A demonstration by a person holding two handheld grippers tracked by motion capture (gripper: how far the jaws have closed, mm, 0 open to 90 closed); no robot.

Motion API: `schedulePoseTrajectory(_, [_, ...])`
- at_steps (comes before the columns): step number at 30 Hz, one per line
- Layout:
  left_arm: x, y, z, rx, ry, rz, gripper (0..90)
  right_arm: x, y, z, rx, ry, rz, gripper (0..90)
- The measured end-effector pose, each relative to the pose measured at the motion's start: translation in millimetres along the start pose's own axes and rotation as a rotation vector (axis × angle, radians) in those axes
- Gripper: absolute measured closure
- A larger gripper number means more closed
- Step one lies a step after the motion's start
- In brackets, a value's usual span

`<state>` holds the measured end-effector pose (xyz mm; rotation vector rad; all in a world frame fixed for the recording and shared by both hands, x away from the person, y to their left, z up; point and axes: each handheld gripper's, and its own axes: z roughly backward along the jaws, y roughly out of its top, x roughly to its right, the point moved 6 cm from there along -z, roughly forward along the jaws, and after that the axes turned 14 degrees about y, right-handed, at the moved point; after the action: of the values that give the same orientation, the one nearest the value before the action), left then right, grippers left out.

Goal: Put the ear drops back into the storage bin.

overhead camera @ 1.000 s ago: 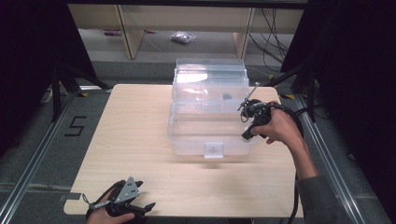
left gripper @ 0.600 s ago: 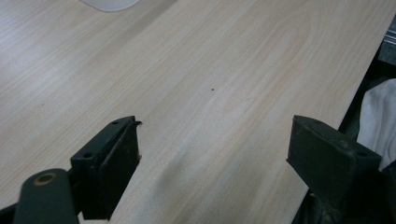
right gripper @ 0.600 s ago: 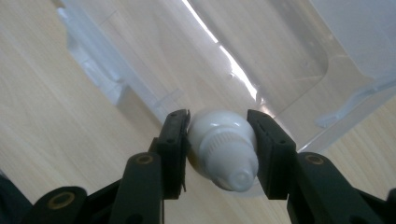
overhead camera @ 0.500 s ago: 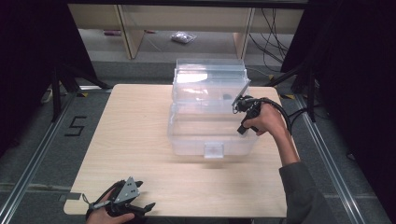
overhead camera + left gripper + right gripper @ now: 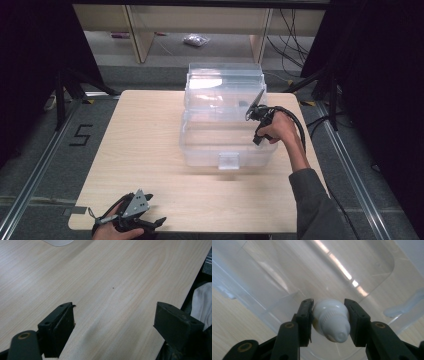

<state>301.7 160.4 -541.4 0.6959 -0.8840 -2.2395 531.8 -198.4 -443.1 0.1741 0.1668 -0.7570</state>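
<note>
Operator: Over the open clear storage box (image 5: 225,145), the right gripper (image 5: 329,315) is pinching a white bottle (image 5: 331,320) at its ribbed cap end, one pad on each side. Confirm location

Technician: Confirmed. The bottle is clamped between the jaws above the transparent floor of the box, not resting on it; in the high view the right gripper (image 5: 256,111) sits at the box's right wall, beside the raised lid (image 5: 225,80). The bottle's body beyond the cap cannot be made out

Operator: Status of the other unit?

Technician: Left gripper (image 5: 113,322) is spread wide with nothing between its jaws, low over bare worktop (image 5: 105,277) at the near edge (image 5: 131,212), well apart from the box

Operator: Fault risks from this position?

Technician: Three, by judgement. First, the grip is on a rounded, tapering surface; smooth plastic of that shape may squirt out of the pads if the wrist tilts. Second, release from height may let the bottle bounce or roll across the smooth floor of the box. Third, the gripper body is close to the right wall; a sideways drift could knock the light box and shift it, since the left gripper is not steadying it
</note>
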Motion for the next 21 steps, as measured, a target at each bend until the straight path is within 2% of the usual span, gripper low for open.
schedulePoseTrajectory(1, [-0.1,0.1,0.0,0.001,0.001,0.000,16.1,-0.3,-1.1,-2.6,0.001,0.000,-0.034,60.2])
schedulePoseTrajectory(3, [0.0,0.1,-0.1,0.002,0.001,0.003,16.1,3.2,-2.2,-6.7,-0.012,0.011,-0.039,60.2])
schedulePoseTrajectory(4, [-0.1,0.0,0.0,0.001,0.001,0.001,16.1,1.5,-3.1,-8.1,-0.023,0.012,-0.069,60.2])
schedulePoseTrajectory(5, [0.0,0.0,-0.1,0.000,0.000,0.000,16.1,2.7,-3.4,-9.9,-0.026,0.007,-0.066,60.2])
schedulePoseTrajectory(6, [0.1,0.0,0.0,0.000,0.001,-0.002,16.1,5.2,-3.0,-11.0,-0.026,0.005,-0.040,60.2])
schedulePoseTrajectory(8, [-0.1,0.1,0.0,0.001,0.002,-0.001,16.1,4.9,-2.4,-12.5,-0.030,0.005,-0.058,60.2])
schedulePoseTrajectory(9, [-0.2,0.1,0.1,0.001,0.003,-0.001,16.1,8.6,-2.3,-13.3,-0.024,0.004,-0.032,60.2])
schedulePoseTrajectory(10, [-0.2,0.1,0.1,0.001,0.001,-0.001,16.1,9.0,-1.4,-14.3,-0.023,0.001,-0.037,60.2])
schedulePoseTrajectory(11, [0.2,0.4,0.2,0.005,0.000,0.005,16.1,7.0,-1.3,-15.1,-0.024,0.006,-0.073,60.2])
schedulePoseTrajectory(12, [-0.3,0.2,0.2,0.003,0.001,-0.001,16.1,11.0,-1.4,-16.9,-0.014,0.001,-0.045,60.2])
schedulePoseTrajectory(13, [-0.2,0.1,0.0,0.002,0.002,-0.001,16.1,11.8,-1.4,-17.7,-0.014,0.003,-0.042,60.2])
schedulePoseTrajectory(14, [-0.1,0.1,0.1,0.001,0.002,-0.002,16.1,9.9,-1.4,-19.4,-0.014,0.009,-0.064,60.2])
schedulePoseTrajectory(15, [0.0,0.1,0.0,0.001,0.001,-0.002,16.1,13.0,-1.8,-20.8,-0.014,0.010,-0.046,60.2])
schedulePoseTrajectory(17, [0.0,0.2,0.1,0.001,0.002,-0.002,16.1,13.7,-2.2,-23.7,-0.014,0.015,-0.062,60.2])
schedulePoseTrajectory(20, [-0.2,-0.1,0.0,-0.001,0.002,-0.002,16.1,14.8,-2.4,-26.9,-0.022,0.016,-0.040,60.2])
schedulePoseTrajectory(21, [-0.2,-0.1,-0.2,-0.001,0.000,-0.003,16.1,11.6,-2.4,-28.0,-0.022,0.033,-0.062,60.2])
